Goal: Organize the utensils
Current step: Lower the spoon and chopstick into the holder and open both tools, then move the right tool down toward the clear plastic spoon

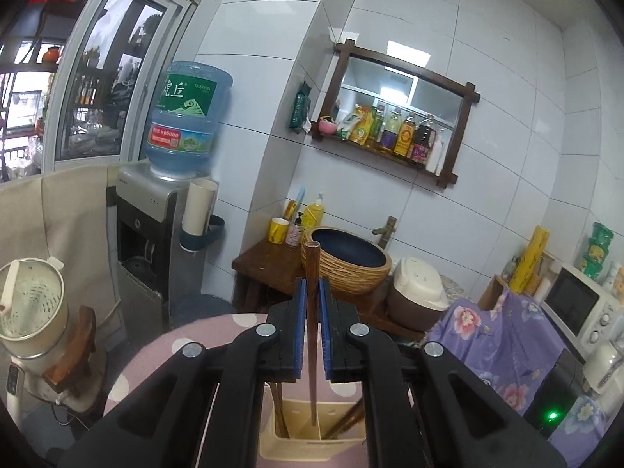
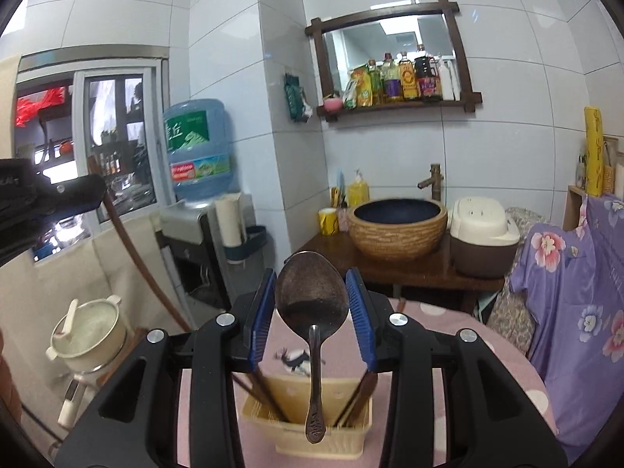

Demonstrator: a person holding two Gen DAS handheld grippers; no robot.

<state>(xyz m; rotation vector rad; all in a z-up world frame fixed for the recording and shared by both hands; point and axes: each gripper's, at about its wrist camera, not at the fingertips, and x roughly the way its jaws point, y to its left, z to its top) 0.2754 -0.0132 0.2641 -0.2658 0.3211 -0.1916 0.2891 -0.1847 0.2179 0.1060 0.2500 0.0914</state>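
Note:
My left gripper [image 1: 312, 292] is shut on a brown wooden chopstick [image 1: 312, 335] that stands upright, its lower end inside the cream utensil holder [image 1: 312, 444] on the pink dotted table. Other chopsticks lean in the holder. In the right wrist view my right gripper [image 2: 312, 300] holds a metal spoon [image 2: 312, 296] by its bowl, handle hanging down over the cream utensil holder [image 2: 308, 435]. Chopsticks [image 2: 269, 394] lean in that holder. The left gripper [image 2: 46, 199] shows at the far left of the right wrist view with its chopstick.
The round table has a pink polka-dot cloth [image 2: 448, 351]. Behind stand a woven basin [image 2: 397, 230], a rice cooker [image 2: 483, 234], a water dispenser [image 1: 156, 226] and a white pot [image 1: 31, 308]. A purple floral cloth [image 2: 577, 292] and a microwave [image 1: 581, 304] are at the right.

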